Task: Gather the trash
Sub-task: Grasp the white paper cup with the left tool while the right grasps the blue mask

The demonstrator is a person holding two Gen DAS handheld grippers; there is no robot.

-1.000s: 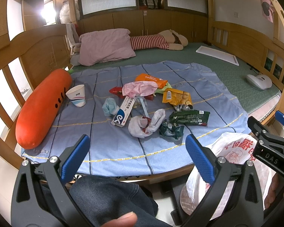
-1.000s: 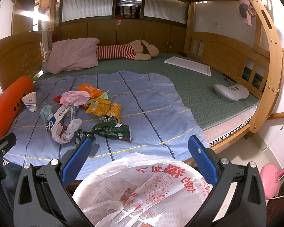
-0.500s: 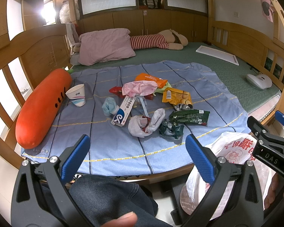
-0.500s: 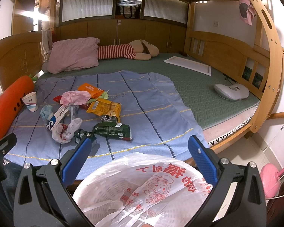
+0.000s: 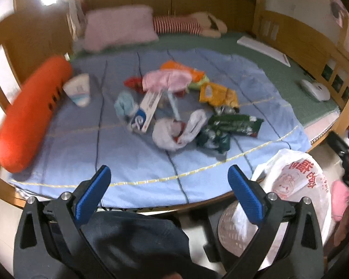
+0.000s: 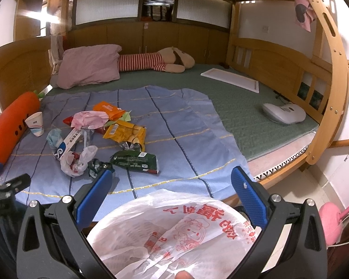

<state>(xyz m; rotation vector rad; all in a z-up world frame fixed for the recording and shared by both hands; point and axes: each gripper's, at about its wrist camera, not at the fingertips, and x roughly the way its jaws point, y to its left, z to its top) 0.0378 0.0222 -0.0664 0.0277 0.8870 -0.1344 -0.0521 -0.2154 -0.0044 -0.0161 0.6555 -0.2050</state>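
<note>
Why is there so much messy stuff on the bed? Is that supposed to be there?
No. A pile of trash, wrappers, a crumpled bag and a paper cup, lies scattered on the blue sheet. It belongs in the white bag beside the bed.

Wooden bunk-bed frame arching up right of frame, green quilted mattress under a blue striped sheet, wooden cabinet doors and frosted ribbed window panels across top centre, bright glare upper left, pale tiled floor lower right.
</note>
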